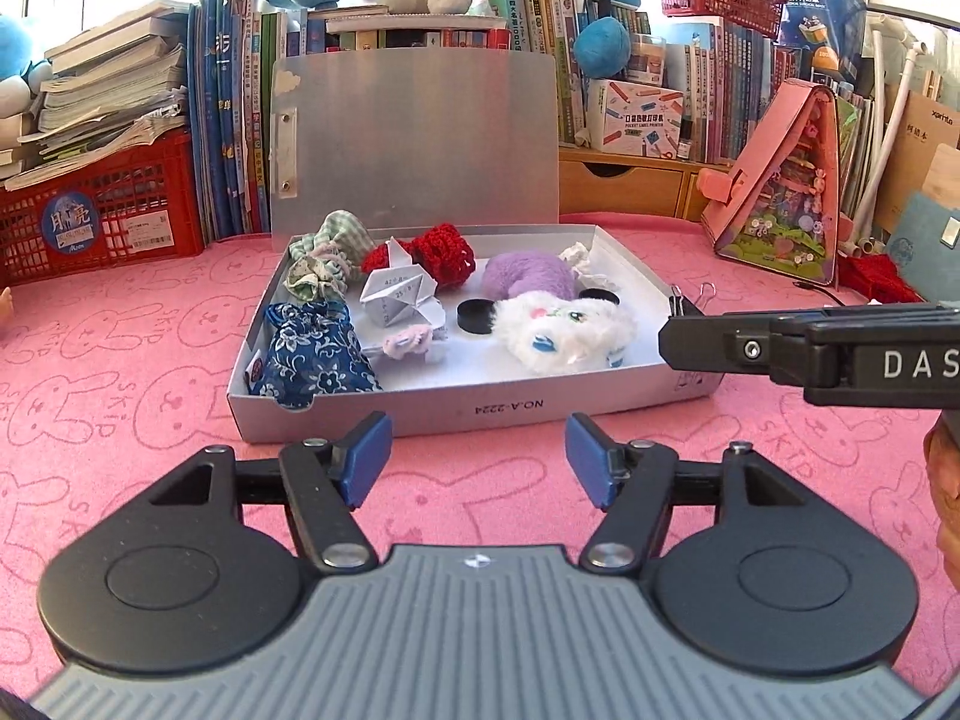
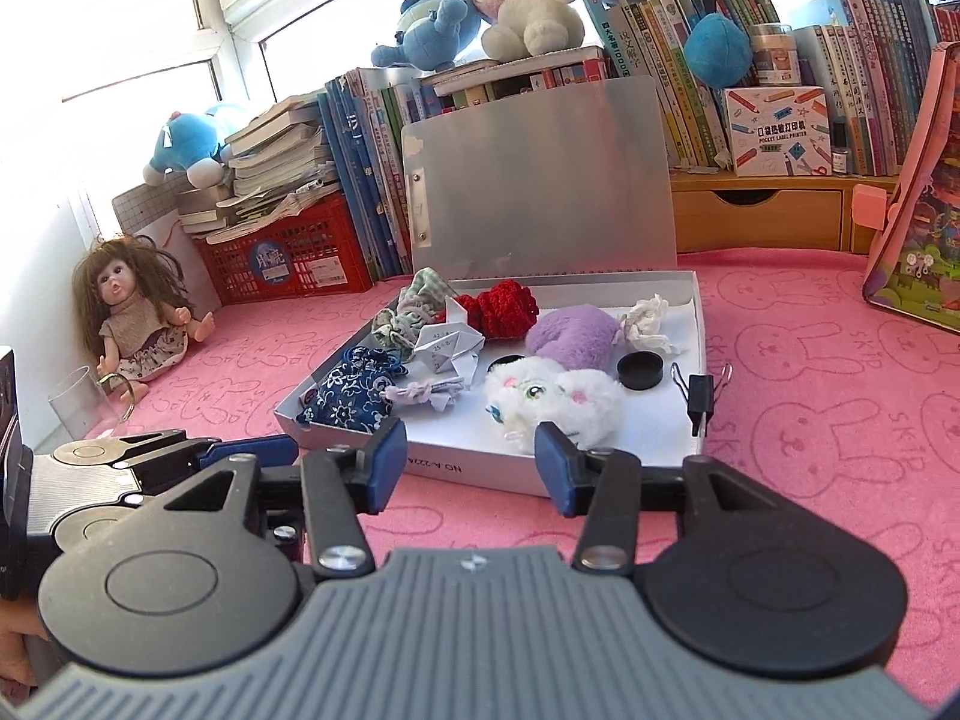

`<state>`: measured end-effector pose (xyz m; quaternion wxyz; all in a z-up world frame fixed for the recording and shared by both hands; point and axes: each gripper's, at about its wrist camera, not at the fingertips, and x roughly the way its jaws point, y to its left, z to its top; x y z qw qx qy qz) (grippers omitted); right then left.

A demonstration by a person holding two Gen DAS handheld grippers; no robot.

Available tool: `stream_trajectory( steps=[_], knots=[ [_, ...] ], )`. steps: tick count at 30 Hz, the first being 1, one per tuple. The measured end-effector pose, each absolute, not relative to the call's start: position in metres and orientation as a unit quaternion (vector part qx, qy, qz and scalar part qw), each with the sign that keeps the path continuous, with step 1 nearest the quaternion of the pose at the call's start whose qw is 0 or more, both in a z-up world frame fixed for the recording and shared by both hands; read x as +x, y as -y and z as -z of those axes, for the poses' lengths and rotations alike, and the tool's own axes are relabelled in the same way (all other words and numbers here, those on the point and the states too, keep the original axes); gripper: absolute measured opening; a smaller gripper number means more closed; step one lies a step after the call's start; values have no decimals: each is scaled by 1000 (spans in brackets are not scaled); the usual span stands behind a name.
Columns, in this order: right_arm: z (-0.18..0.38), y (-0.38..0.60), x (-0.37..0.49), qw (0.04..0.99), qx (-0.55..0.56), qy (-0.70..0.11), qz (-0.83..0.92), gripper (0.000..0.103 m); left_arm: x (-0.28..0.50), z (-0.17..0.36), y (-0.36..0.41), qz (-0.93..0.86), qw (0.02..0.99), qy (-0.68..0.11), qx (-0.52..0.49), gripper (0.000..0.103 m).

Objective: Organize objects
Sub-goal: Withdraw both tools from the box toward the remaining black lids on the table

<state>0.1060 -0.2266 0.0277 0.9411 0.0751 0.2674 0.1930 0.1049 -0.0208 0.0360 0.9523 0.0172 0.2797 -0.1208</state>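
The right gripper (image 2: 470,463) runs off the right edge of the left wrist view, side-on; its own camera shows its blue pads spread wide and empty. The left gripper (image 1: 478,458) is likewise wide, holding nothing. A pink tabletop (image 1: 120,372) printed with rabbit outlines fills the lower frame, books and plush toys stacked behind. At centre sits a shallow grey box (image 1: 384,414), lid upright, holding a fluffy white plush (image 1: 564,330), a floral blue pouch (image 1: 318,354) and folded paper (image 1: 399,297). A black binder clip (image 2: 699,396) grips its right rim.

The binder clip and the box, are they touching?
Touching. In the right wrist view the binder clip is clamped over the right wall of the box, its black body straddling the rim.
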Motion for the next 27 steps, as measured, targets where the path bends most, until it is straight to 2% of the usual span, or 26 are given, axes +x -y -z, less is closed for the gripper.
stream_trajectory(
  steps=[12,27],
  knots=[
    [-6,236,50,939,46,-273,-204,68,62,-18,12,132,949,-287,15,80],
    [15,236,4,933,24,-282,-223,75,30,-1,10,146,942,-302,25,83]
  ],
)
